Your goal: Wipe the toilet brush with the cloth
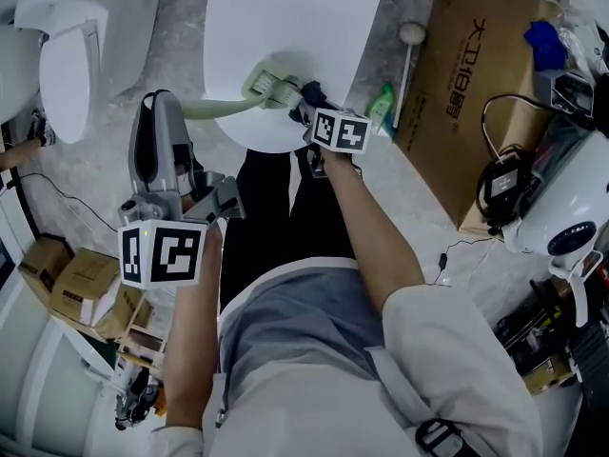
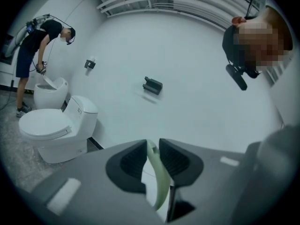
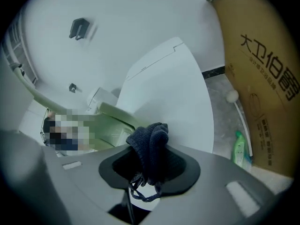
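Note:
The toilet brush is pale green; its head hangs over the white toilet lid and its handle runs left. My left gripper is shut on that handle, which shows as a green strip between the dark pads in the left gripper view. My right gripper is shut on a dark blue cloth and holds it right beside the brush head. In the right gripper view the bunched cloth fills the jaws, with the green brush just behind it.
A large cardboard box leans at the right, with a green bottle and a white-tipped stick beside it. A second toilet stands at the left. Small boxes, cables and a white device lie on the floor.

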A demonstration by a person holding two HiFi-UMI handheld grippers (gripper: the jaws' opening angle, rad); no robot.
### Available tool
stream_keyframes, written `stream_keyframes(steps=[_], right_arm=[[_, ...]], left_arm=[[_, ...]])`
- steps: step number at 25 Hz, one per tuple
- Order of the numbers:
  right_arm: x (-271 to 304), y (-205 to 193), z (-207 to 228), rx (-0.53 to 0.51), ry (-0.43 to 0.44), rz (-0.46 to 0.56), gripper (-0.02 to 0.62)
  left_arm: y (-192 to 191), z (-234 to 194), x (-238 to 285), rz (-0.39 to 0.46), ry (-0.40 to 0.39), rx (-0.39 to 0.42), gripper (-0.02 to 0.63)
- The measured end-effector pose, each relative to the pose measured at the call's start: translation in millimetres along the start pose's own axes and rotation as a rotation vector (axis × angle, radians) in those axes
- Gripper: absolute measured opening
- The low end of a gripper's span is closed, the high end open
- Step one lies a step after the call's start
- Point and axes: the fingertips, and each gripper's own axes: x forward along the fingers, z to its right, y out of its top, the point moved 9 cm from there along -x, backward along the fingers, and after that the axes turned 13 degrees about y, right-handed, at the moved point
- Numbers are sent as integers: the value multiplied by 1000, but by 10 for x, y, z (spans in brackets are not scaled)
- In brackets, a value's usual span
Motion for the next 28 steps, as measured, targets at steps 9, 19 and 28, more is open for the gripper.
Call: stream_keyframes(steps=[9, 19, 28], right_arm=[[31, -402, -150, 299, -34, 205, 112], [371, -992, -490, 707, 66, 567, 110], [659, -1127, -673, 867, 129, 794, 109]], left_arm=[[10, -31, -11, -14, -20, 4, 0], [-8, -136, -56, -21, -102, 29, 0], [0, -237, -65, -44, -187, 51, 0]])
